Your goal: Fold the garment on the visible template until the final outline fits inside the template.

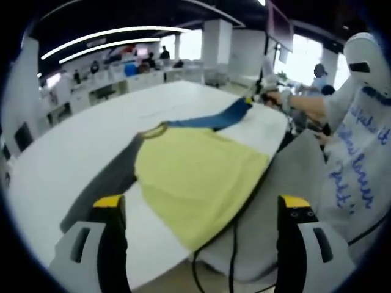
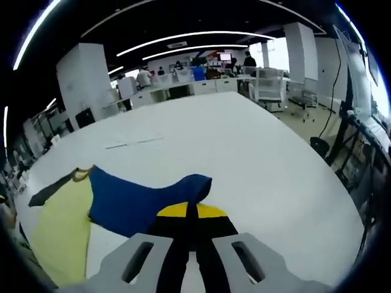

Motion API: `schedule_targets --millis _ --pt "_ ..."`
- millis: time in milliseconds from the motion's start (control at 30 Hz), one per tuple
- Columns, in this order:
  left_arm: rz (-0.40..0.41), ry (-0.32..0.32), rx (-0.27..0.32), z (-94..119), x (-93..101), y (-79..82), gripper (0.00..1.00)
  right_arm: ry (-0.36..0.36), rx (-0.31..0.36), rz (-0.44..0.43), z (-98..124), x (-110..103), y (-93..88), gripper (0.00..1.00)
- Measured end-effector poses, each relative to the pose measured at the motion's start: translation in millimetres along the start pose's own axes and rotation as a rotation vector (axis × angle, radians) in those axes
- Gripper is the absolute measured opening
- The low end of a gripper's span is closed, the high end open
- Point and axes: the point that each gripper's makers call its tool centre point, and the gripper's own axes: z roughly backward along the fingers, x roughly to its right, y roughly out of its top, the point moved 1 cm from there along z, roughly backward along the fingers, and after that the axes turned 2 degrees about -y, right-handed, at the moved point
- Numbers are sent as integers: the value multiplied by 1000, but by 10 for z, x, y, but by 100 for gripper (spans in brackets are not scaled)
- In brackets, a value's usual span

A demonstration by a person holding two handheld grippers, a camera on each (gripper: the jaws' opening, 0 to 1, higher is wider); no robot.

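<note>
the shirt (image 1: 195, 174) lies across the middle of the left gripper view on a white table (image 1: 73, 159), yellow body in the centre, grey sleeve (image 1: 116, 168) to the left, blue sleeve (image 1: 214, 119) running to the upper right. no template outline can be made out on the table.

the left gripper (image 1: 201, 229) sits at the bottom of its view with jaws spread wide, holding nothing, just short of the shirt's near hem.

in the right gripper view the right gripper (image 2: 192, 223) at bottom centre has its jaws pressed together on the end of the blue sleeve (image 2: 146, 201), which trails left to the yellow body (image 2: 61, 226).

risks: the shirt's near hem overhangs the table edge, so pulling the sleeve hard could drag the whole shirt or let it slide off. a thin pinch may slip mid-fold, leaving the sleeve crooked.
</note>
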Motion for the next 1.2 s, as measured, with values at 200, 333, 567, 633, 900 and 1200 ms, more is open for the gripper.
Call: schedule_targets --millis 200,333,567,633,900,1200 --pt "-28 -21 5 4 -9 -7 99 26 46 81 138 -304 263 2" --pt "-37 -26 27 44 -39 36 99 50 85 84 241 -547 392 2" --pt "-62 -42 34 117 -50 50 99 80 110 107 368 -828 525 2" --pt "-55 -40 53 142 -74 78 99 88 131 124 439 -931 579 2" --pt "-64 -49 49 168 -123 38 99 148 174 176 615 -1388 778 2" --pt "-74 -56 77 227 -181 70 99 228 215 230 759 -1923 1023 2"
